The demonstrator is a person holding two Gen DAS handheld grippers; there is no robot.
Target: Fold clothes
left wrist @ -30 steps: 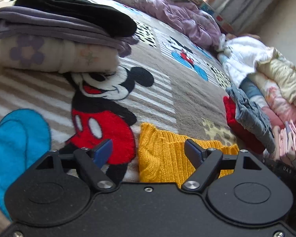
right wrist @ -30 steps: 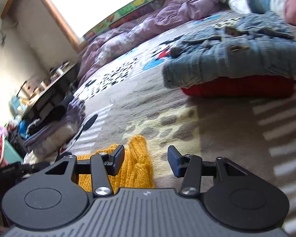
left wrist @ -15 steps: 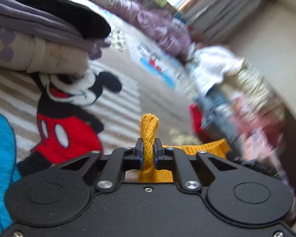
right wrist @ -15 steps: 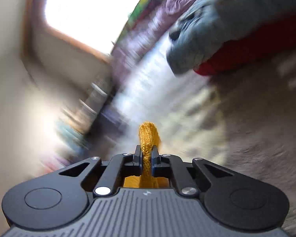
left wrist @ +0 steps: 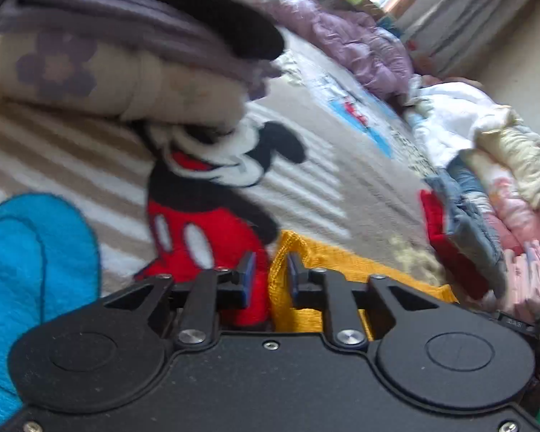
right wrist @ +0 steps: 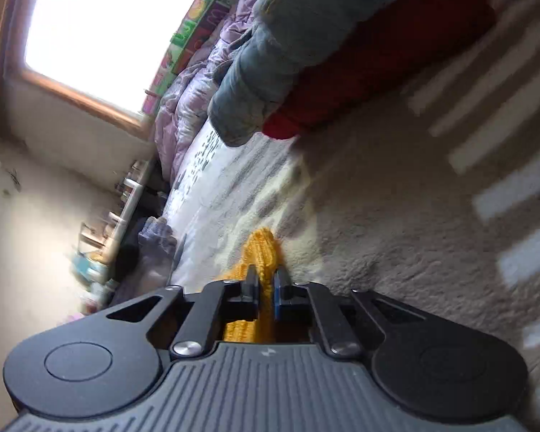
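Half the yellow knit (left wrist: 345,262) tool-hidden (left wrist: 269,276).

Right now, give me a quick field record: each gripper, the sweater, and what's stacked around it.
left gripper: jaws opening, sweater edge between them, pads off it
right gripper: shut on sweater
sweater: yellow knit, lying on blanket
folded stack: far left of the bed, black piece on top
denim: on a red garment, right of the sweater
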